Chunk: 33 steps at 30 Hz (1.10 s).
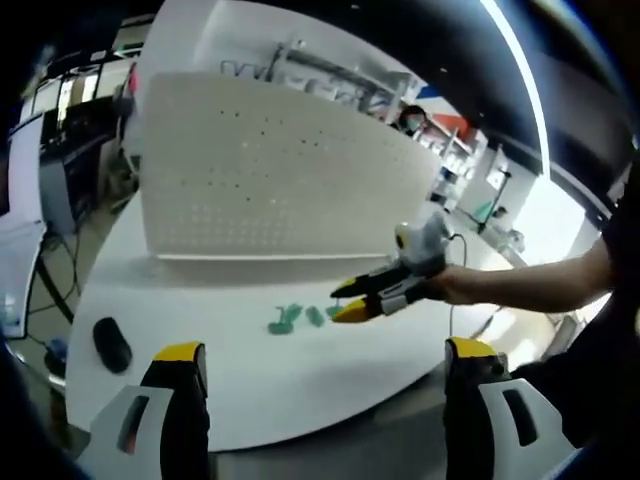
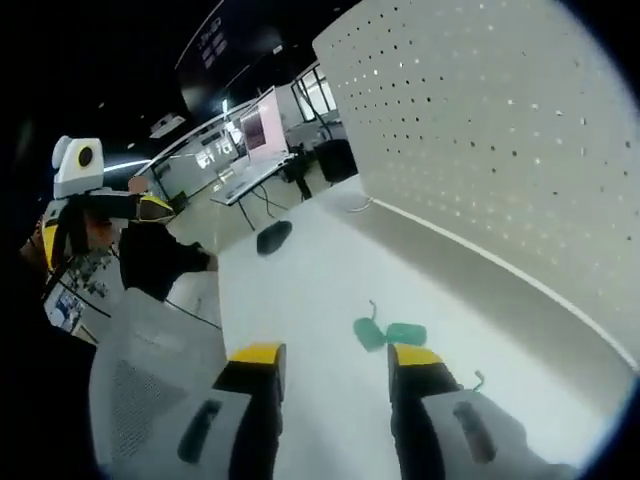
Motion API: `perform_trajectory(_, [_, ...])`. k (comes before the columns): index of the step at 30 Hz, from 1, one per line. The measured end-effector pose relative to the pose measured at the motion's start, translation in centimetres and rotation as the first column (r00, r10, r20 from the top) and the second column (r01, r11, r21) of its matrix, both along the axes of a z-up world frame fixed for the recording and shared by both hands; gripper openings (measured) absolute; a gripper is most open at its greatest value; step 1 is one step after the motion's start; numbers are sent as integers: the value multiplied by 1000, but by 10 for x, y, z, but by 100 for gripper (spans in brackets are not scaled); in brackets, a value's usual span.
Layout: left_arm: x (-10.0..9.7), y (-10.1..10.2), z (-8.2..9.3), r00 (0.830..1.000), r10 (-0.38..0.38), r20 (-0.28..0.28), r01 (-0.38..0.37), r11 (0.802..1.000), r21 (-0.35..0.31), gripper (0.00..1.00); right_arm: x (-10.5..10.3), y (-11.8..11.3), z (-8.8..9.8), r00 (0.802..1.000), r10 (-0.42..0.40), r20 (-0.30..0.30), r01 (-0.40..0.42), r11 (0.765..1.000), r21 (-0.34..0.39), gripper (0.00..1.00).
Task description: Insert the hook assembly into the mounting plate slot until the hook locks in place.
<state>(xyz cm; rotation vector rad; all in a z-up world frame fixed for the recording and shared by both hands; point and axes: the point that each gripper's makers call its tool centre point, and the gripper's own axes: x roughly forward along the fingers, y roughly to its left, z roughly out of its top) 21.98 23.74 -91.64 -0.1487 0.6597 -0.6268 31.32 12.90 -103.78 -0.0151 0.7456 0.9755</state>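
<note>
The left gripper (image 1: 325, 358) hangs nearest, jaws wide apart over the white table (image 1: 300, 390) and empty. Beyond it the right gripper (image 1: 352, 300) — jaws parted — hovers just beside the green hook pieces (image 1: 300, 318), possibly touching one. The pegboard (image 1: 270, 170) stands upright behind.

Ceiling light strip (image 1: 520, 75) glaring overhead; white table (image 1: 250, 370) washing out; pegboard (image 2: 500, 140) bending under fisheye; edges blurring, darkening; soft shadows spreading.
</note>
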Motion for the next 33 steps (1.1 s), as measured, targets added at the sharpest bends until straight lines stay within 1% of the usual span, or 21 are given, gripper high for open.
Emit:
perform_trajectory(2, [2, 2, 0, 1000, 3, 0, -3, 1000, 8, 100, 3, 6, -1, 1000, 10, -2, -10, 1000, -4, 38])
perform_trajectory(4, [6, 4, 2, 1000, 21, 4, -21, 1000, -3, 100, 5, 13, 0, 1000, 18, 1, -18, 1000, 6, 37])
perform_trajectory(7, [8, 3, 2, 1000, 30, 4, -30, 999, -13, 100, 8, 21, -3, 999, 41, -2, -41, 999, 1, 36])
perform_trajectory(11, [6, 2, 0, 1000, 23, 0, -23, 1000, -11, 100, 14, 29, -11, 997, 76, -10, -77, 997, -18, 36])
perform_trajectory(15, [5, 5, -4, 999, 38, -9, -38, 999, -15, 100, 19, 36, -18, 995, 99, -24, -99, 995, -29, 35])
perform_trajectory(19, [4, 10, -8, 999, 48, -20, -48, 999, -14, 100, 22, 43, -27, 991, 131, -34, -133, 989, -58, 34])
perform_trajectory(22, [4, 14, -11, 998, 62, -28, -62, 998, -12, 100, 25, 46, -34, 990, 136, -48, -139, 988, -63, 34])
perform_trajectory(26, [3, 15, -12, 996, 73, -42, -74, 997, -16, 100, 31, 48, -39, 991, 116, -63, -120, 991, -58, 34])
perform_trajectory(29, [2, 16, -13, 997, 62, -44, -62, 998, -4, 100, 36, 49, -44, 992, 114, -56, -119, 990, -79, 35])
perform_trajectory(31, [4, 18, -14, 996, 69, -48, -69, 998, 0, 100, 40, 50, -48, 992, 110, -58, -115, 989, -88, 35])
perform_trajectory(33, [5, 19, -13, 995, 83, -52, -84, 996, -12, 100, 44, 52, -53, 992, 106, -72, -113, 989, -92, 34])
